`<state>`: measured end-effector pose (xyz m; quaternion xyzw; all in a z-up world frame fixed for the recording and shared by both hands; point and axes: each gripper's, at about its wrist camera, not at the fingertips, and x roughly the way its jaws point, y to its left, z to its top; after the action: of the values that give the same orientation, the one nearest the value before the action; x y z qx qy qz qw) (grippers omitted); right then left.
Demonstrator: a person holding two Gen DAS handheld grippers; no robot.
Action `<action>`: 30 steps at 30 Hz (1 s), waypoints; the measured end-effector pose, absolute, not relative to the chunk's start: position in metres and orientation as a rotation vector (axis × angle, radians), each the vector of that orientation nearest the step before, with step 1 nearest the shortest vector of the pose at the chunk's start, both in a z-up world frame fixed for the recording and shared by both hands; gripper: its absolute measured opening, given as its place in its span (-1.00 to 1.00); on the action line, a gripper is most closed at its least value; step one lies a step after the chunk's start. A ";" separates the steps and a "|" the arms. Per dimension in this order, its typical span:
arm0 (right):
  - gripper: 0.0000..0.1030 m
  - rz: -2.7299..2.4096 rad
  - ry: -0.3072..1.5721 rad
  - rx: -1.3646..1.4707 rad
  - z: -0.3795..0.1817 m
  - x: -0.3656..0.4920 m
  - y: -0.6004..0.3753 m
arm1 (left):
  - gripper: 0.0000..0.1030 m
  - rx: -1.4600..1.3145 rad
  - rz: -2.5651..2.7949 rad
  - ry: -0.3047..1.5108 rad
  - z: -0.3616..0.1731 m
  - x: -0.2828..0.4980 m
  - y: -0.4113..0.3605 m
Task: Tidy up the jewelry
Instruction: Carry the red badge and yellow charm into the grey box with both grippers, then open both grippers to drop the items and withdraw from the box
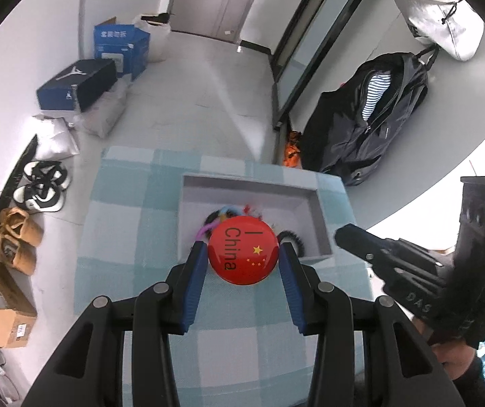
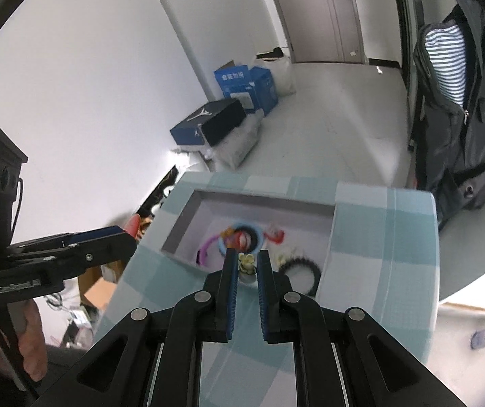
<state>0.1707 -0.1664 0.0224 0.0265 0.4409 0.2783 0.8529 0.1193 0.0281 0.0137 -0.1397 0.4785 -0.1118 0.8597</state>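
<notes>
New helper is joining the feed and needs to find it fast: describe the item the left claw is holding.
Start at the table with the pale blue checked cloth and find the shallow grey tray on it. At the tray's near edge, the left claw grips a round red badge between its blue pads. It is the only flat glossy disc there, printed "I China" with yellow stars, unlike the hair ties behind it.

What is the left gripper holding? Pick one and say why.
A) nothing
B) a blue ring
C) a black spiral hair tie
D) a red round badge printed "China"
D: in the left wrist view the left gripper has its blue pads against both sides of the red badge, printed "China" with yellow stars, above the near edge of the grey tray.
</notes>
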 end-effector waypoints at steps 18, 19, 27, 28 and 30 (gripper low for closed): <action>-0.80 0.588 1.002 0.132 0.002 0.222 -0.155 | -0.27 -0.399 -0.280 1.119 -0.040 0.179 0.022; -0.80 0.590 1.010 0.138 0.000 0.224 -0.155 | -0.27 -0.394 -0.281 1.121 -0.040 0.181 0.022; -0.80 0.579 1.046 0.120 -0.010 0.228 -0.150 | -0.27 -0.380 -0.306 1.125 -0.041 0.188 0.018; -0.80 0.575 1.046 0.121 -0.010 0.229 -0.150 | -0.27 -0.376 -0.306 1.126 -0.042 0.188 0.018; -0.80 0.572 1.047 0.128 -0.011 0.230 -0.152 | -0.27 -0.369 -0.303 1.123 -0.042 0.190 0.017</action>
<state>0.2297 -0.1520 -0.0107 0.0604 0.4928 0.2692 0.8253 0.1897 0.0173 -0.0421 -0.1733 0.5271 -0.1423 0.8197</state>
